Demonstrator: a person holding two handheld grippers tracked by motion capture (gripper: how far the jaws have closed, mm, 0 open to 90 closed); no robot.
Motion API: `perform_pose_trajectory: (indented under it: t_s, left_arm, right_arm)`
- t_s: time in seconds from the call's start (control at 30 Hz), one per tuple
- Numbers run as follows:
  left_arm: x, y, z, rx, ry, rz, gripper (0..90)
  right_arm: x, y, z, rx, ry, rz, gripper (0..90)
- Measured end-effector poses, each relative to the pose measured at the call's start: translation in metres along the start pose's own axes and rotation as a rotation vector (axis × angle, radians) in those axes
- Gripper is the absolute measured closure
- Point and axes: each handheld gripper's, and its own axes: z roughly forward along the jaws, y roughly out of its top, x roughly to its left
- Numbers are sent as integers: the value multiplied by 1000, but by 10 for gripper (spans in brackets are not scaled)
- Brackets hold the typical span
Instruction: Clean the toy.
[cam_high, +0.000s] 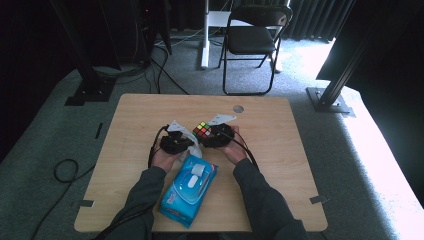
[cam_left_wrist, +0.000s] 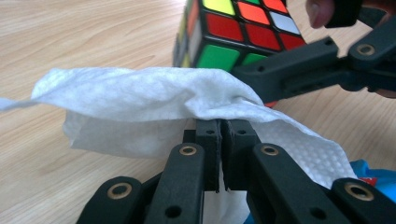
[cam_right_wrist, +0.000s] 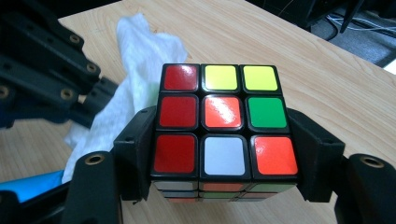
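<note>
Wooden table (cam_high: 280, 150), blue wipes pack (cam_high: 189, 191)

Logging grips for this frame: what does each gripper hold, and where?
Left gripper pinches a white wet wipe at its near edge. Right gripper clamps a scrambled colourful puzzle cube by two opposite side faces.

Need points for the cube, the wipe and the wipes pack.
cube (cam_right_wrist: 224, 122), right gripper view: centre sticker of its top face.
wipe (cam_left_wrist: 140, 95), left gripper view: upper fold, above the shut jaws.
wipes pack (cam_high: 189, 189), high view: middle of its blue top, below the white flap.
</note>
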Motion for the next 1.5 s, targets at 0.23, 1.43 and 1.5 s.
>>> perform_pose_trajectory:
  t_s: [0.23,1.43,1.5]
  left_arm:
    - [-12,5,8,20,-24,42,868]
    - [-36,17,26,43,-101,108,868]
    - [-36,18,25,33,-96,104,868]
  right_arm:
    - [-2,3,1,3,-22,17,341]
    - [-6,9,7,32,-46,95,341]
    - [-6,9,7,35,-40,106,341]
